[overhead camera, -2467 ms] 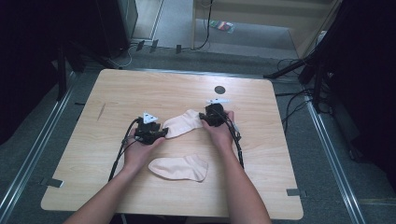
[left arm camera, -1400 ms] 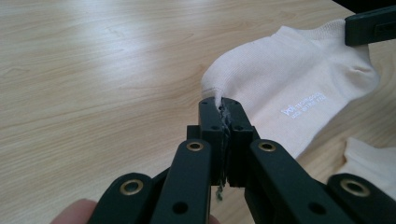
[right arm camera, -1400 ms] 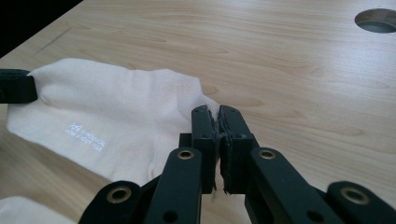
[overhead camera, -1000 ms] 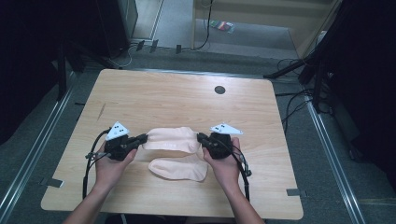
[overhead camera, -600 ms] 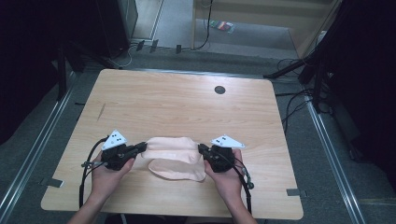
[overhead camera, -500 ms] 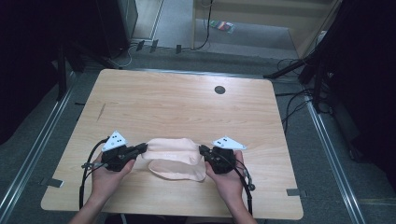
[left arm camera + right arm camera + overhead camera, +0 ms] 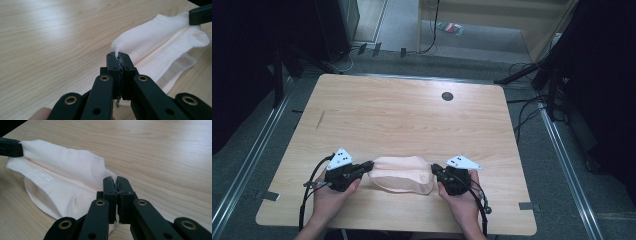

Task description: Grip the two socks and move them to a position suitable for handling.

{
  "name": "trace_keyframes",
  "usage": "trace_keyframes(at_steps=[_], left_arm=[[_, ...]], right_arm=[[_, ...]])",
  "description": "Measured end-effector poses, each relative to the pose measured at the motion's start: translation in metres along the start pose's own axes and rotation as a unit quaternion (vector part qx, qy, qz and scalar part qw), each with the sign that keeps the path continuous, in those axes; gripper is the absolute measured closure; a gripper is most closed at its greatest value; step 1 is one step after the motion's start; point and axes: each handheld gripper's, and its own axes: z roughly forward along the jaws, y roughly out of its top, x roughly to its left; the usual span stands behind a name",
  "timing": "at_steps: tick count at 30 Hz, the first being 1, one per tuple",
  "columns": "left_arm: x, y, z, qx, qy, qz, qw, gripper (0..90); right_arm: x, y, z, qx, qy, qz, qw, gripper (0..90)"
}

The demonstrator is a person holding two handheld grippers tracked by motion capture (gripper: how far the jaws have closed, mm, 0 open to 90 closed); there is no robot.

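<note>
The upper sock [image 7: 398, 169] is stretched flat between the two grippers, directly over a second sock [image 7: 412, 186], of which a curved edge peeks out on the near side. The left gripper [image 7: 368, 166] is clenched on one end of the upper sock and the right gripper [image 7: 435, 171] on the other, and holding both ends at once keeps the fabric taut and straight, which looks like the way to lay one sock squarely onto its partner near the front edge of the worktop [image 7: 402, 115].

The high view gives the overall layout: both hands [image 7: 330, 199] low at the front of the worktop, the pair centred between them. It cannot show the grip itself. The left gripper view does (a pinch of white knit is bunched between the shut jaws), and it reveals faint lettering along the sock [image 7: 160, 47]. The right gripper view shows its own jaws nipping the fabric beside a textured knit patch, with the lower sock [image 7: 50, 200] spreading out beneath the upper sock [image 7: 62, 167].
</note>
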Motion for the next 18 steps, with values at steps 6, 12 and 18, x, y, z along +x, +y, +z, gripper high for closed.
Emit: trace_keyframes(at_steps=[6, 12, 18], left_arm=[[0.001, -0.004, -0.003, -0.001, 0.007, -0.005, 1.0000, 89.9], [-0.004, -0.010, 0.004, 0.004, 0.001, 0.007, 1.0000, 89.7], [-0.006, -0.013, 0.007, 0.004, 0.001, 0.008, 1.0000, 89.4]], right_arm=[[-0.001, -0.007, -0.003, 0.002, -0.010, 0.000, 1.0000, 88.4], [-0.001, -0.014, 0.001, -0.002, -0.010, 0.009, 0.9999, 88.4], [0.001, -0.014, 0.004, -0.003, 0.002, 0.011, 0.9999, 88.3]])
